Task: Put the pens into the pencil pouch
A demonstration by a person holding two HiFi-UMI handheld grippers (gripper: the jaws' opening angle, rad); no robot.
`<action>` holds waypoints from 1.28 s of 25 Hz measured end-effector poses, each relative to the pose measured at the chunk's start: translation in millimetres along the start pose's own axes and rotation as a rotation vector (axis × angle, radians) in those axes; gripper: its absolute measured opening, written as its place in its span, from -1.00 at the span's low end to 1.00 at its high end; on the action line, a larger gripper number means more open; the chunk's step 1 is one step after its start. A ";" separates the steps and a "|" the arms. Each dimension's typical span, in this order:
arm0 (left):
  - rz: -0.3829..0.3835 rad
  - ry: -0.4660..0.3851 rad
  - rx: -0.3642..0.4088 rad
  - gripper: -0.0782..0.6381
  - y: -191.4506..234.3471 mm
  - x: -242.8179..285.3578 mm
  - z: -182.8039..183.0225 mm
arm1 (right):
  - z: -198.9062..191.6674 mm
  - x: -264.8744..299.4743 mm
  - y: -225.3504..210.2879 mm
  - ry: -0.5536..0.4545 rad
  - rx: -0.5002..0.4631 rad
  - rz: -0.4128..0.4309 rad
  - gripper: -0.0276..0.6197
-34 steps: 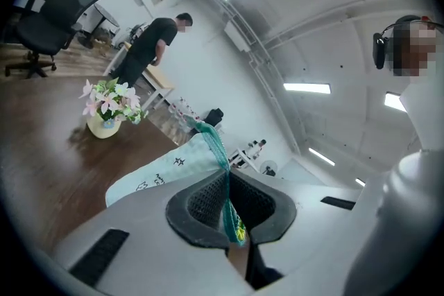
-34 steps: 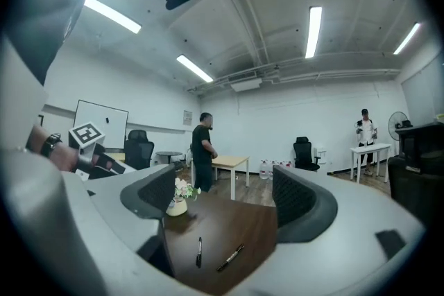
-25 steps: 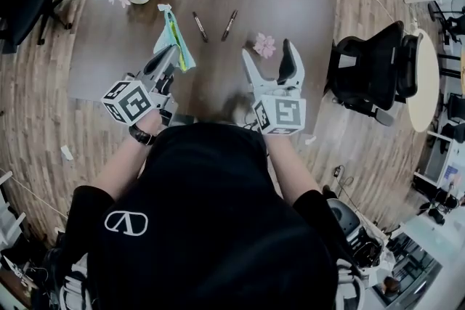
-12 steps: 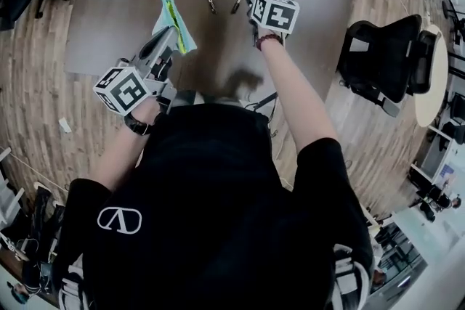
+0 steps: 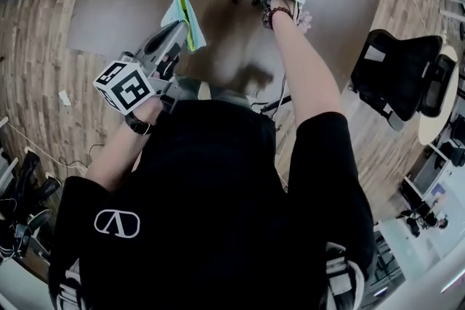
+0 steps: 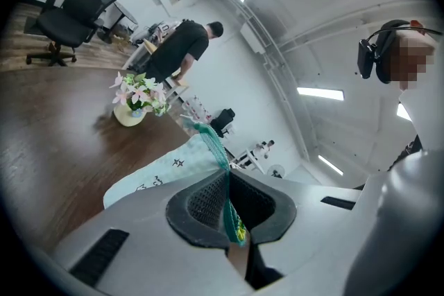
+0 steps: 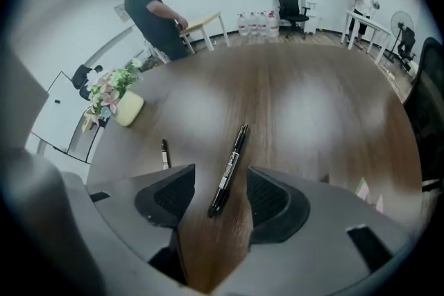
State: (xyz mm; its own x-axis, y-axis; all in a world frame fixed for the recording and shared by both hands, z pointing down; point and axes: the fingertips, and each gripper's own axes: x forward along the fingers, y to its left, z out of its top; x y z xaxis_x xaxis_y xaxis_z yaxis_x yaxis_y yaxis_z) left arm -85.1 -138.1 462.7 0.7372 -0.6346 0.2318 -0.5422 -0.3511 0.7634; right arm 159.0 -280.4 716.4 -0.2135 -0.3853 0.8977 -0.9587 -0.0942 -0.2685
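Between the pads of the right claw a black pen lies flat on the brown surface. Its near end sits between the two pads and its far end runs out beyond the tips. A second ago this claw stood wide open and upright near the person's body. It has since swung out and down over the pen, tipped steeply toward the surface, and its jaws have just been closing to roughly half their spread. Neither pad touches the pen yet, so nothing is held.

Just off that claw's left jaw, farther out, rests the second pen, with a vase of flowers well beyond it. The left claw is clamped tight on the green zipper edge of the pencil pouch. The pouch extends forward from its tips, well to the left of the right claw.

By my reading the first pick is about to happen, since the jaws need only finish closing. The pen lies slightly askew to them, though, and could pivot as the pads meet it. Both pens are outside the pouch.
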 end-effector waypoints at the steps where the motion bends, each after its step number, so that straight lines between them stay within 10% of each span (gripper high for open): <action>1: 0.003 0.001 -0.001 -0.74 2.2 -1.9 -1.9 | -4.5 8.2 -2.1 0.031 0.015 -0.005 -0.20; 8: 0.037 0.008 -0.017 -0.74 13.1 -7.6 -11.8 | -28.3 45.4 -25.0 0.223 0.051 -0.086 -0.35; 17: 0.053 0.001 -0.033 -0.74 15.8 -8.0 -12.3 | -28.9 47.0 -28.9 0.256 -0.123 -0.183 -0.78; 24: 0.040 0.002 -0.026 -0.74 10.1 -8.1 -8.4 | -19.9 30.8 -27.0 0.165 -0.207 -0.142 -0.78; 32: -0.008 0.004 -0.036 -0.74 1.6 -9.0 -4.7 | 35.3 -62.0 21.2 -0.165 -0.198 0.017 -0.78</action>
State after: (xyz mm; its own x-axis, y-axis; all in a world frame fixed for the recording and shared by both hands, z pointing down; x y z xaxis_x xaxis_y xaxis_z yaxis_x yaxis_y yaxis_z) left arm -90.7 -129.7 464.7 0.7431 -0.6290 0.2282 -0.5214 -0.3306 0.7867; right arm 158.6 -290.9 642.7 -0.2118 -0.5314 0.8202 -0.9768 0.0886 -0.1949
